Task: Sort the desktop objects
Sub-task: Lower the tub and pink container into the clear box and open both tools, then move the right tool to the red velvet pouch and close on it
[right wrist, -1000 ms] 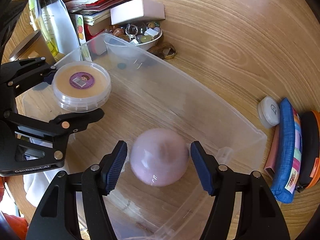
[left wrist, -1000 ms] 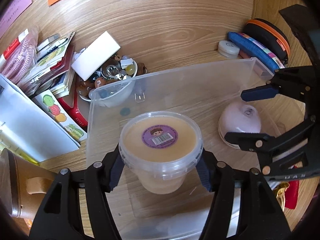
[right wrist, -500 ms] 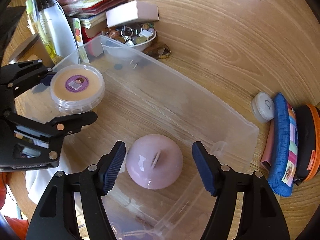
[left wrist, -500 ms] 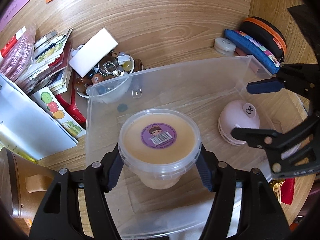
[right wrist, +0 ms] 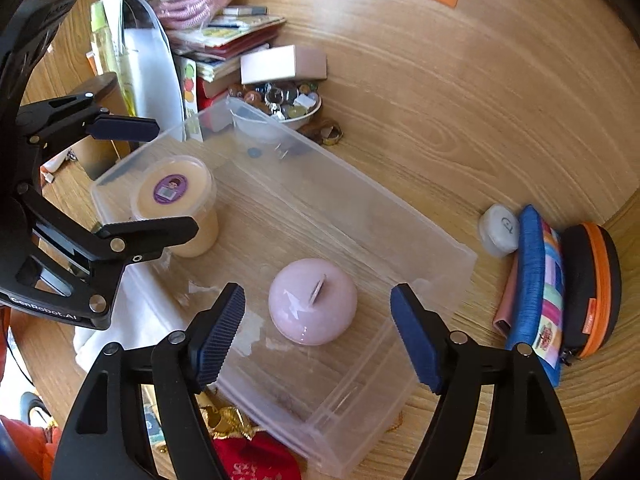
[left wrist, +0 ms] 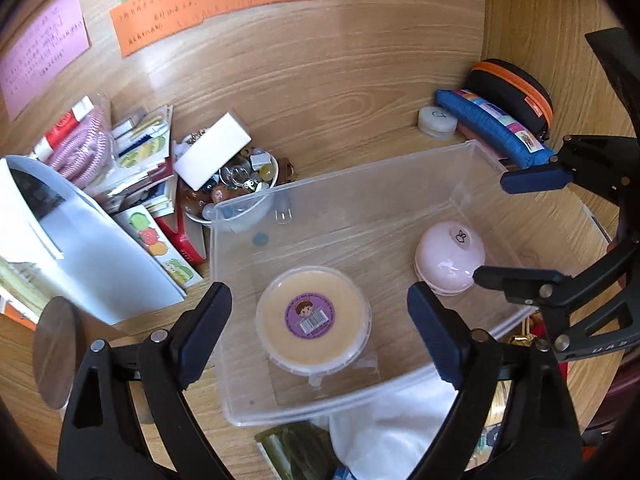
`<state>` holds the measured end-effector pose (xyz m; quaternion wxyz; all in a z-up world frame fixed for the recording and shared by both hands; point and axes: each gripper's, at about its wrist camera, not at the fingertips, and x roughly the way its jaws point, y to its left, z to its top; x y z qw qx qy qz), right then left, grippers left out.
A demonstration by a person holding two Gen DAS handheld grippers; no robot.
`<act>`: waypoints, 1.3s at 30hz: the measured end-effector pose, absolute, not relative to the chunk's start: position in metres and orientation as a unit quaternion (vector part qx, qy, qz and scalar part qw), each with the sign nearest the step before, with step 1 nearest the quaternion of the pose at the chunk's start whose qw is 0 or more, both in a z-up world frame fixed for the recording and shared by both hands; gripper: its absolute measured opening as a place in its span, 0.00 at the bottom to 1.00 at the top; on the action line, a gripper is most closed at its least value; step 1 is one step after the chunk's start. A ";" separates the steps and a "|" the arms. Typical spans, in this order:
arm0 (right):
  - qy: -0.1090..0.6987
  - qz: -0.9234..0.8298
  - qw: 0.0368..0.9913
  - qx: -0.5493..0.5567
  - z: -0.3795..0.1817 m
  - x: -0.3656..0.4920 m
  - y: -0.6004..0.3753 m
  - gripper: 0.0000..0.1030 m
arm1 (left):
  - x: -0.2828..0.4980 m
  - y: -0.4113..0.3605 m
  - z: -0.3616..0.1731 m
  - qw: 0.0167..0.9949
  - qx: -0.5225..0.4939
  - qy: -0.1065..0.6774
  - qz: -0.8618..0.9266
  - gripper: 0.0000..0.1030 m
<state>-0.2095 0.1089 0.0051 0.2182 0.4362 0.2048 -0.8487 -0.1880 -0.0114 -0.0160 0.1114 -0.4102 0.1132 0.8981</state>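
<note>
The tub [left wrist: 313, 317] stands upright on the floor of the clear bin [left wrist: 404, 176], at the bin's left end, with a purple sticker on its lid. The pink dome [left wrist: 449, 258] sits on the bin floor at the right end, well apart from the tub; a small tab on its top bears a mark too small to read.

The left gripper [left wrist: 319, 328] hangs above the tub with its jaws opening; the tub lies between the blue pads [left wrist: 208, 325] but neither pad touches it. The right gripper [right wrist: 318, 338] hangs above the dome, its jaws also opening, with clear gaps on both sides, so it holds nothing.

Through the bin's far wall a bowl [left wrist: 269, 196] of beads and trinkets shows only dimly, and a white block [left wrist: 214, 151] lies across the bowl's top. Left of it is a heap of booklets [left wrist: 148, 184] and a white pouch [left wrist: 80, 248], part cut off by the frame edge. Far right of the bin a small white disc [right wrist: 500, 230], a blue pouch [right wrist: 536, 288] and a black case [right wrist: 592, 288] lie side by side on the wooden desk [right wrist: 440, 120]. Near the bin, white cloth [left wrist: 396, 428] and something red [right wrist: 256, 460] are half hidden behind the gripper arms. Coloured notes [left wrist: 200, 4] at the far edge are too blurred to read.
</note>
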 end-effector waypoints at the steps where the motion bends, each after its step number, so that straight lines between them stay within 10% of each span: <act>1: 0.201 -0.851 0.218 0.434 0.007 -0.207 0.110 0.70 | -0.185 -0.012 -0.014 0.109 -0.409 0.113 0.899 0.87; 39: 0.103 -0.908 0.196 0.355 0.012 -0.084 0.165 0.77 | -0.067 -0.065 -0.021 0.017 -0.383 0.024 0.923 0.96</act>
